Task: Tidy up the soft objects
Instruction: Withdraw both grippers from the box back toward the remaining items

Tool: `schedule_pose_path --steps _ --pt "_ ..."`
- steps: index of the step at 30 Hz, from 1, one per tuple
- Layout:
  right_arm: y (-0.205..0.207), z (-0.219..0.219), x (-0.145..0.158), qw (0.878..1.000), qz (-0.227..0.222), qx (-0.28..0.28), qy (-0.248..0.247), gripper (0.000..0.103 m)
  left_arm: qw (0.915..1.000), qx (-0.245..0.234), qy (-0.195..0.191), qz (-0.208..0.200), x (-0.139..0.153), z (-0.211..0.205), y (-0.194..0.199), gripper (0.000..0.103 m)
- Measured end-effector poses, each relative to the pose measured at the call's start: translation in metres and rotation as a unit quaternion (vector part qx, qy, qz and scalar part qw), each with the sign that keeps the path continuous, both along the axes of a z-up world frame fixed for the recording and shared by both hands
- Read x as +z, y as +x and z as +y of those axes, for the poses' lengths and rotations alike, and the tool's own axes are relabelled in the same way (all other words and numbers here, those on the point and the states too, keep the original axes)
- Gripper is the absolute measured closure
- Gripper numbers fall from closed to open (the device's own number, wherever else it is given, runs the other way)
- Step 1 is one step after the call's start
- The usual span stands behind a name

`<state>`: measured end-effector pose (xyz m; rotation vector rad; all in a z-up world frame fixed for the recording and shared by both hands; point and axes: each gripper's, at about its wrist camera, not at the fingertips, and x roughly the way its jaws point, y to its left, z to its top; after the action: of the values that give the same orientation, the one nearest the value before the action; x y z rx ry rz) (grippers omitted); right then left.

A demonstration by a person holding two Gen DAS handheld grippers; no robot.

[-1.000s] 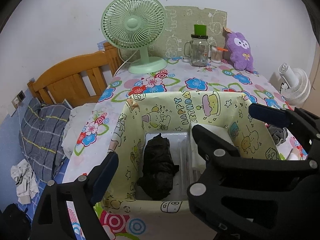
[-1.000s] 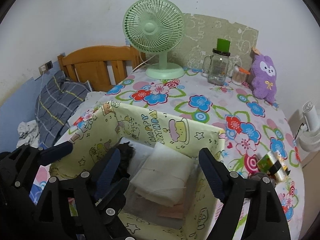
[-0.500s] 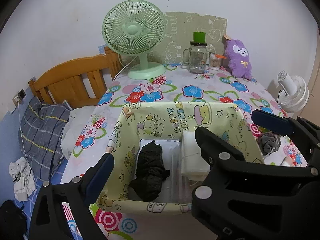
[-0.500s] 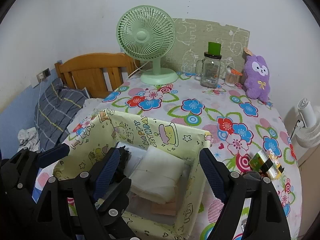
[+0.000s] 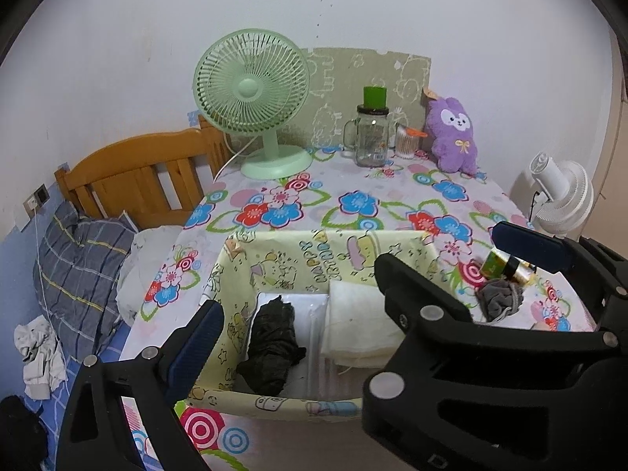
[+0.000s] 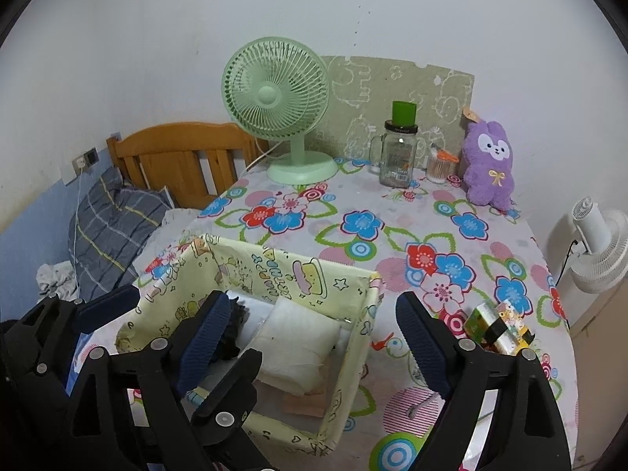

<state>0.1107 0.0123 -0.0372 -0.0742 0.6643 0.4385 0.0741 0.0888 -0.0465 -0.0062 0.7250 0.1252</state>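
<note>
A pale yellow cartoon-print bin (image 5: 314, 251) (image 6: 353, 357) stands on the flowered tablecloth. Inside lie a crumpled black cloth (image 5: 274, 337) and a folded white cloth (image 5: 357, 322) (image 6: 294, 341), with a pinkish piece (image 6: 306, 402) under it. My left gripper (image 5: 314, 306) hovers open above the bin's near side, holding nothing. My right gripper (image 6: 314, 302) hangs beside it, jaws opening with nothing between them; its fingers (image 5: 526, 247) cross the left wrist view. A grey bundle (image 5: 500, 298) lies right of the bin. A purple plush (image 5: 451, 137) (image 6: 488, 161) sits at the back.
A green desk fan (image 5: 251, 90), a glass jar with a green lid (image 5: 371, 137) and a swab cup (image 5: 406, 143) line the back wall. A green-yellow packet (image 6: 498, 327) lies near the table's right edge. A white fan (image 6: 600, 247) stands beyond it; a wooden headboard (image 5: 137, 172) stands left.
Both grippers have pulled back and up from the bin, which looks smaller and farther. The grey bundle and the packet have come fully into the left wrist view. The right jaws stand slightly wider.
</note>
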Motion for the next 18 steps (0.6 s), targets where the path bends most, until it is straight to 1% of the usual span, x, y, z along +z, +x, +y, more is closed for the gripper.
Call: schedule_pose_path --steps 12,15,18 --pt "-0.011 -0.032 0.016 1.0 -0.008 -0.011 0.026 0.012 0.9997 -0.007 -0.007 -0.023 0.017 -0.028 -0.009 0.005" --pt "-0.013 -0.042 0.019 0.999 -0.012 -0.017 0.026 0.007 0.9995 -0.013 -0.008 -0.027 0.02 -0.038 -0.011 0.005" --pt "-0.016 -0.054 0.021 0.999 -0.013 -0.023 0.03 0.006 0.9993 -0.019 -0.007 -0.031 0.023 -0.049 -0.012 0.005"
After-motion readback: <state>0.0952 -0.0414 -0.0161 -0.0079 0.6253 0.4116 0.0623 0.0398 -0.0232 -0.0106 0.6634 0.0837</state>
